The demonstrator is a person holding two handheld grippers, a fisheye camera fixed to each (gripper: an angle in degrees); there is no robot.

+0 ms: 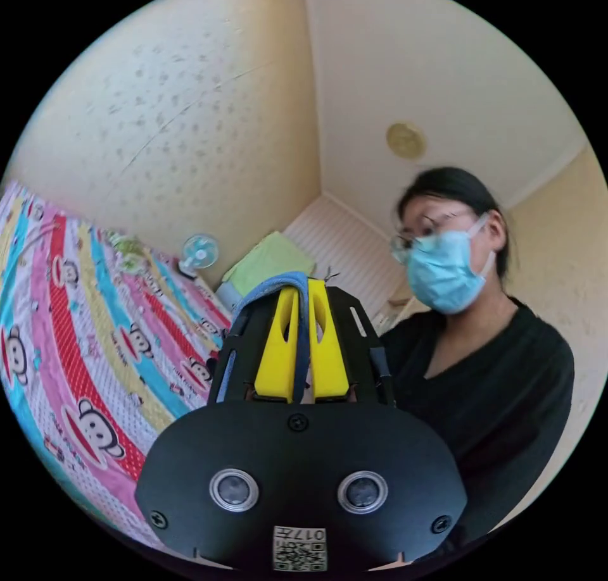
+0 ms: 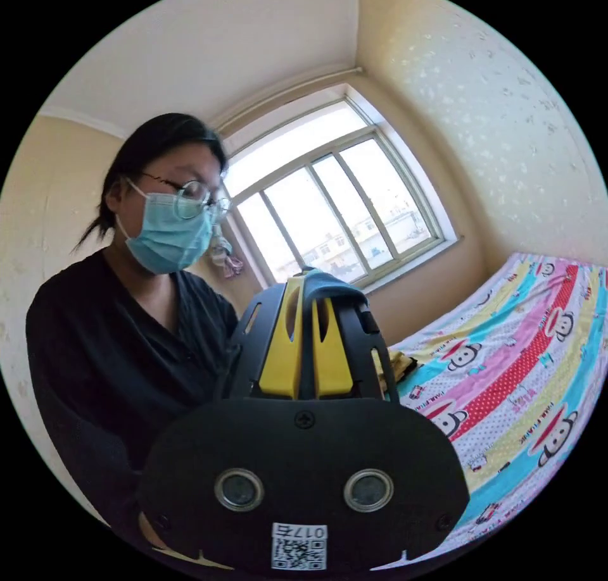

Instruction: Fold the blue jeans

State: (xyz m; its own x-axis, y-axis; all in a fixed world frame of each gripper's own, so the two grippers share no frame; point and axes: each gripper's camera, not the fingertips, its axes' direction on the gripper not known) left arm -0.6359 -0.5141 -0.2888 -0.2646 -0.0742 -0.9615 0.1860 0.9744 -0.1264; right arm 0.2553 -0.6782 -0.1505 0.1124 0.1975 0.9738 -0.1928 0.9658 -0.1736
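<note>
1. Blue jeans [image 1: 297, 290] are pinched tight by the left gripper [image 1: 303, 302] and the right gripper [image 2: 308, 302].
2. They are held up above the bed [image 2: 519, 378].
3. Next, a flat fold is probably needed.

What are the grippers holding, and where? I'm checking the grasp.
Both the left gripper and right gripper are shut on an edge of the blue jeans.

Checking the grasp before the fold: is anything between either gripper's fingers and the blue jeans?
Nothing visible: the left gripper and the right gripper each pinch blue jeans fabric directly between their yellow fingers.
</note>
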